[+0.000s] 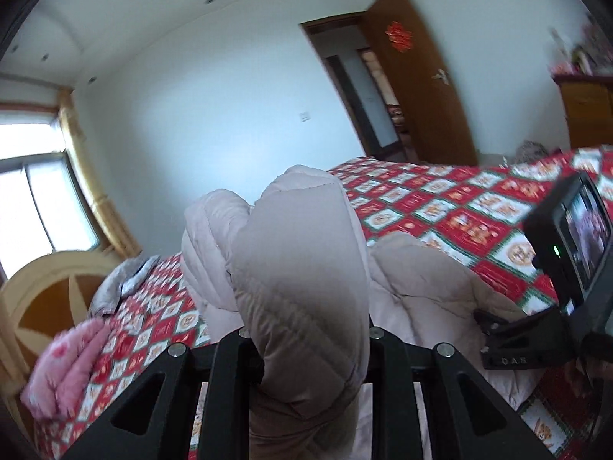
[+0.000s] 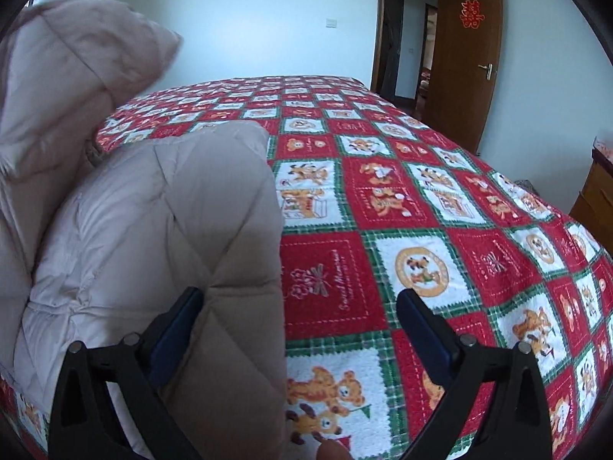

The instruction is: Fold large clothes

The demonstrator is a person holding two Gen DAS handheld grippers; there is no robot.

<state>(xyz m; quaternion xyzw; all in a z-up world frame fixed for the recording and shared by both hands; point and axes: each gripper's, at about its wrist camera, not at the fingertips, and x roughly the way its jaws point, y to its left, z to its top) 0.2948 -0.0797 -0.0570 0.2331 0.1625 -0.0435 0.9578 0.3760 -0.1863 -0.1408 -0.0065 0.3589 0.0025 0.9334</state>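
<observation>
A pale beige quilted down jacket (image 1: 421, 283) lies on a bed with a red, green and white patchwork cover (image 1: 452, 207). My left gripper (image 1: 306, 341) is shut on a fold of the jacket (image 1: 302, 253) and holds it raised above the bed. My right gripper (image 2: 299, 306) is open. Its left finger (image 2: 176, 326) rests against the jacket's edge (image 2: 184, 222) and its right finger (image 2: 425, 326) is over the bed cover (image 2: 421, 191). The raised part of the jacket (image 2: 65, 65) shows at the upper left of the right wrist view. The right gripper also shows in the left wrist view (image 1: 528, 341).
A pink folded cloth (image 1: 65, 368) and a grey garment (image 1: 122, 280) lie near the wooden headboard (image 1: 46, 291). A window (image 1: 34, 191) is at the left. An open wooden door (image 2: 467, 50) and a wooden cabinet (image 2: 597, 195) stand beyond the bed.
</observation>
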